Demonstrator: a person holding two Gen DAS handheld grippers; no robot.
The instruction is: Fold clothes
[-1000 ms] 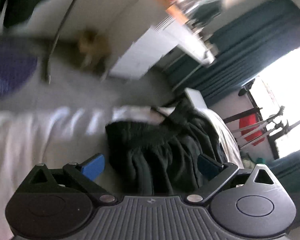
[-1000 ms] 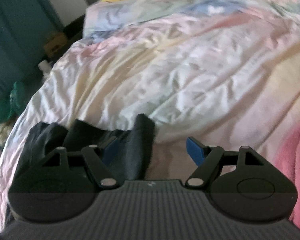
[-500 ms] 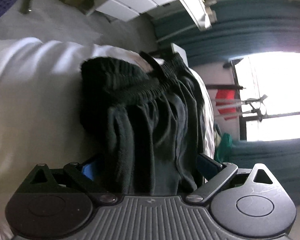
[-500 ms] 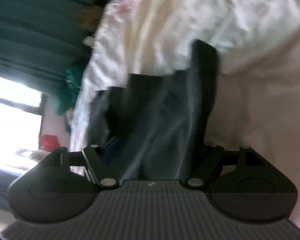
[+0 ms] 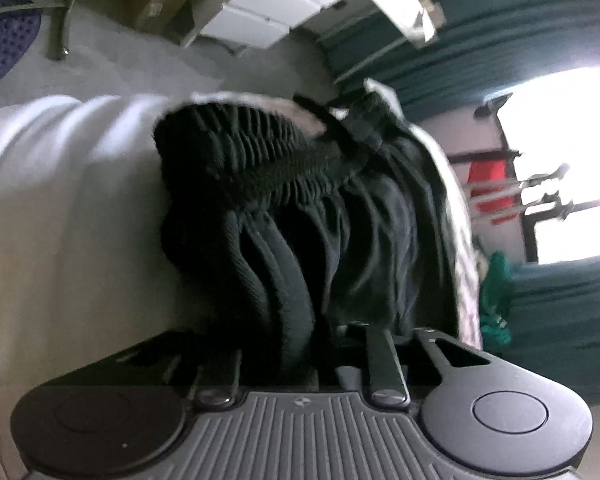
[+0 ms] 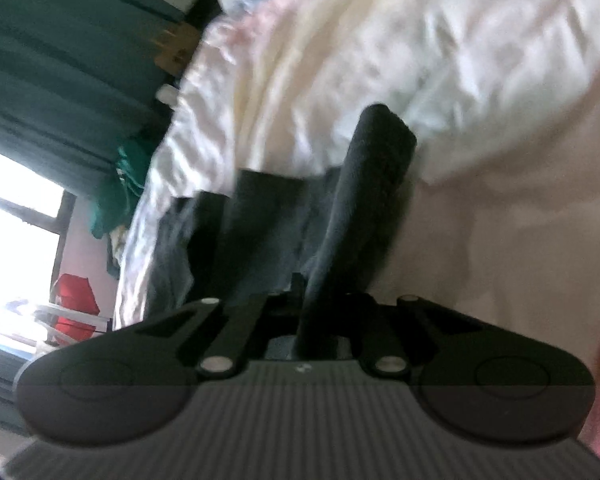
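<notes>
Left wrist view: the left gripper [image 5: 300, 354], its jaws just drawn together, was clamped on gathered folds of the black garment [image 5: 300, 200], whose ribbed waistband was heaped at the bed's [image 5: 60, 208] edge, presumably for lifting. Right wrist view: the right gripper [image 6: 314, 320], likewise just closed, was pinched on a dark strip of the garment [image 6: 364, 208] lying on the pale bedsheet [image 6: 440, 60], so both ends could be spread.
</notes>
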